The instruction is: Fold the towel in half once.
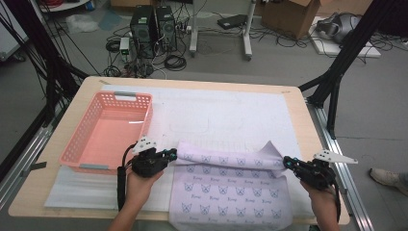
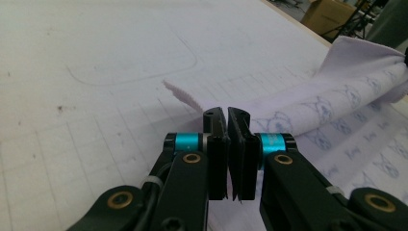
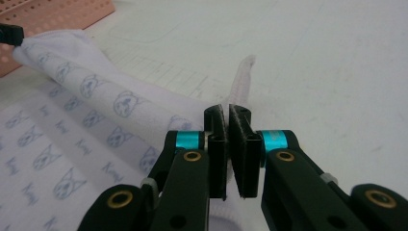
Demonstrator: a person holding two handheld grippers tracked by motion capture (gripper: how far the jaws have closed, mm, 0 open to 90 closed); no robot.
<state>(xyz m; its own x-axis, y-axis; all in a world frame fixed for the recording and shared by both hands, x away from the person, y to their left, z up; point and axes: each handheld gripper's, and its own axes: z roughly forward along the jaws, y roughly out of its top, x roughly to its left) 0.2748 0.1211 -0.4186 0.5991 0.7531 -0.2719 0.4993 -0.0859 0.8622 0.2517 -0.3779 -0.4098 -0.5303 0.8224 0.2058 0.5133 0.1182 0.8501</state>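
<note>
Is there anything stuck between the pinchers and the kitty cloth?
No. Both are already pinching it: the left gripper is shut on one corner of the cloth, and the right gripper is shut on the other corner. Nothing else sits between the jaws and the fabric. The pink basket stands off to the left.

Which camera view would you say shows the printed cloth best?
The high view: the whole cloth lies spread, both far corners pinched by the left gripper and right gripper. Each gripper view shows a folded edge and one clamped corner.
</note>
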